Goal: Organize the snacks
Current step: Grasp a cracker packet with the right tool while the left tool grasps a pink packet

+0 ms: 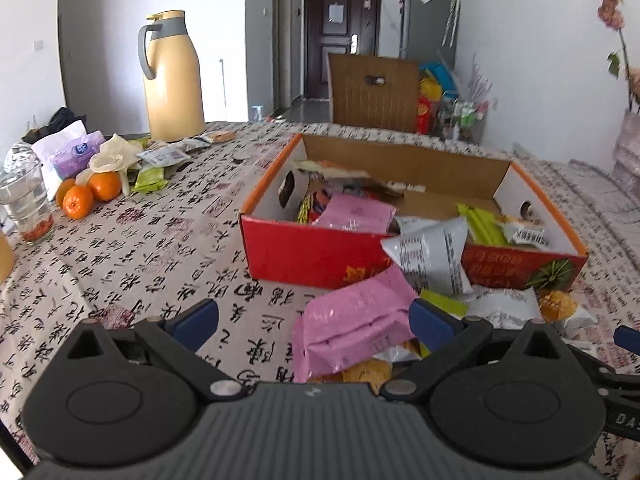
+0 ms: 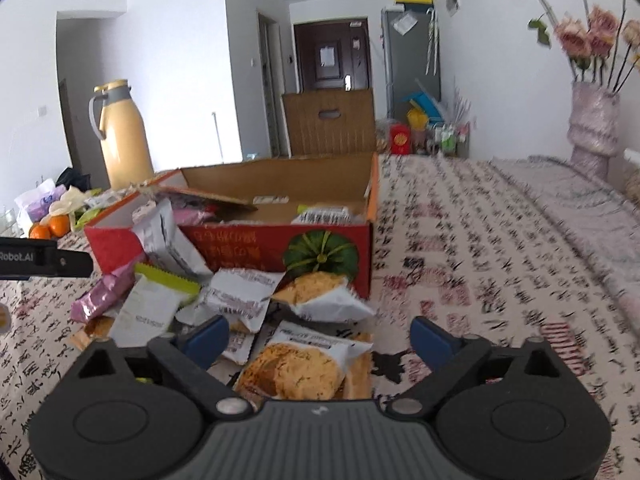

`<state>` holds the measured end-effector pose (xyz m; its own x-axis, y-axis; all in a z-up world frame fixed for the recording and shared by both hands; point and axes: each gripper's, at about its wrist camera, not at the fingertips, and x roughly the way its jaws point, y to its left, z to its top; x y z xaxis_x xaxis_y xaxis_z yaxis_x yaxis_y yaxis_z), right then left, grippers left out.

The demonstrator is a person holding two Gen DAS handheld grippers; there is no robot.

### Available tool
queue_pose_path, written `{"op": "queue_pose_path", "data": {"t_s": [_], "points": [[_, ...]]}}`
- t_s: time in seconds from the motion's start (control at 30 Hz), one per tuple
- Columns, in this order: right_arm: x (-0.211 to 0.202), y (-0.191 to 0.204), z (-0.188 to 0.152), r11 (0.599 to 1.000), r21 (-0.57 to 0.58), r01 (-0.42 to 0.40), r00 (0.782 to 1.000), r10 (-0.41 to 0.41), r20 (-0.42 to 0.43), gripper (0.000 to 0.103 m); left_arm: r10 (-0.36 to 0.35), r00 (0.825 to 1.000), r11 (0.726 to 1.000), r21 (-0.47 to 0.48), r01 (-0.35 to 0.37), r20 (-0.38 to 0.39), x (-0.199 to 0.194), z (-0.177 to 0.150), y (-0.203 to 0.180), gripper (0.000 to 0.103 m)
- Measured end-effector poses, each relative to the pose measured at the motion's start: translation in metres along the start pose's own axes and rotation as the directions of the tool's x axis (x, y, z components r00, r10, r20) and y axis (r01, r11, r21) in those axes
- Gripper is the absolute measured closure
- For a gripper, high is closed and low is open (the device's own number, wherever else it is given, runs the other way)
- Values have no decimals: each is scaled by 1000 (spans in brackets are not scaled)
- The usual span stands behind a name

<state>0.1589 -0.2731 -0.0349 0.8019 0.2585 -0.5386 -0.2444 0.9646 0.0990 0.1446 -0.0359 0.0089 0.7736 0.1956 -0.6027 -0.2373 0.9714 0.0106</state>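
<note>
snack packets (image 2: 240, 300) lie heaped on the table (image 2: 480, 280) against the near wall of a red carton (image 1: 312, 252), which holds more. carton print shows a green pumpkin (image 2: 320, 254); its script is unreadable. left tool (image 1: 316, 320) tilts down, jaws wide, over a pink packet (image 1: 352, 324), not gripping. right tool (image 2: 320, 340), lettered "robot.ai", stands wide over a biscuit packet (image 2: 296, 368), empty. three oranges (image 1: 86, 194) further off.

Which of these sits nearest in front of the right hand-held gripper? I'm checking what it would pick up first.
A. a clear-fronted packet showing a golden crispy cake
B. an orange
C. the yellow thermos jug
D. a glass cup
A: the packet of golden cake lies just ahead of the open right hand-held gripper, before the red box.
</note>
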Motion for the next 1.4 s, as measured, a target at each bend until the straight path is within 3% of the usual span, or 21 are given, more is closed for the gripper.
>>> {"op": "queue_pose_path", "data": {"t_s": [0.07,0.2,0.27,0.5,0.93,1.23,1.4], "points": [[6,1,-2,1000,-11,-2,1000,2,-22,17,29,1000,1000,-1,-29,-9,0,0,-2,0],[12,-1,-7,1000,-3,-25,998,25,-54,51,55,998,998,-21,-56,-30,2,2,-4,0],[11,-4,-9,999,0,-38,998,38,-54,56,68,997,998,-14,-68,-39,5,3,-7,0],[6,-11,-11,997,15,-72,997,73,-25,57,85,994,996,-13,-86,-65,14,6,-10,0],[2,-18,-11,994,54,-100,995,99,18,57,31,994,997,-71,-38,-101,38,12,-8,0],[-8,-19,-11,995,78,-59,994,51,97,57,0,990,998,-64,-9,-138,55,13,-5,0],[-13,-23,-11,994,110,-15,991,0,136,57,-49,988,998,-32,45,-149,59,9,-4,0]]}}
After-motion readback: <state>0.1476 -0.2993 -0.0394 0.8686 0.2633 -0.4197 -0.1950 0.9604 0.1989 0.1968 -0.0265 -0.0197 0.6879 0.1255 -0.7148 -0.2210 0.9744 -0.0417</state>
